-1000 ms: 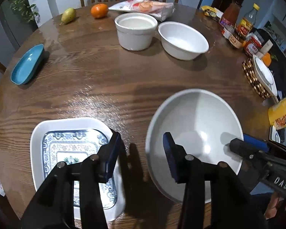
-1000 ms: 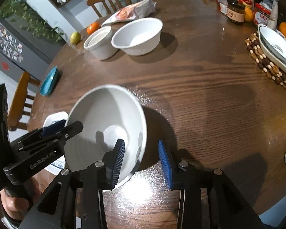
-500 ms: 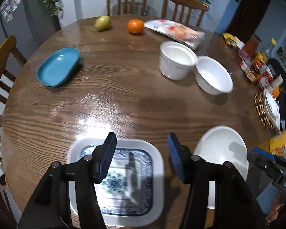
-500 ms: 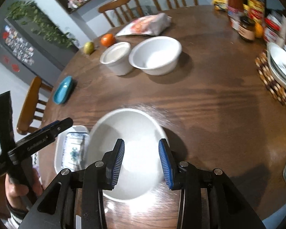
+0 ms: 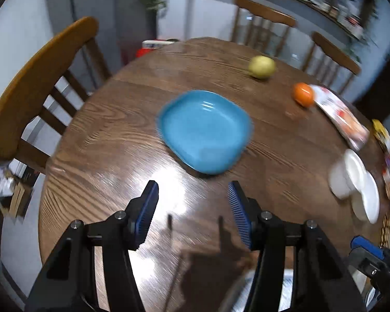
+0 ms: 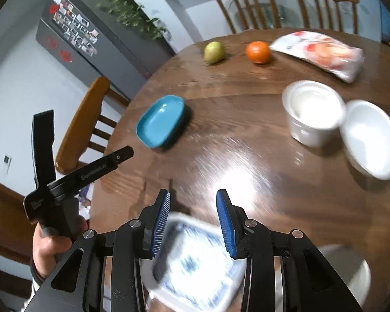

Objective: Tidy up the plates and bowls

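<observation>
Both grippers are released and hold nothing. The left gripper [image 5: 192,208] hovers over bare table [image 5: 117,140], the blue plate [image 5: 205,130] just beyond. The right gripper [image 6: 192,218] hangs above the patterned square plate [image 6: 192,267]; two white bowls [image 6: 314,111] sit far right.

Right gripper [image 6: 192,218] jaws parted, empty — above patterned plate [image 6: 195,267].

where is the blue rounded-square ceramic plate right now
In the left wrist view the blue rounded-square ceramic plate lies mid-table, just ahead of the open left gripper, nearest the wooden chair.
</observation>
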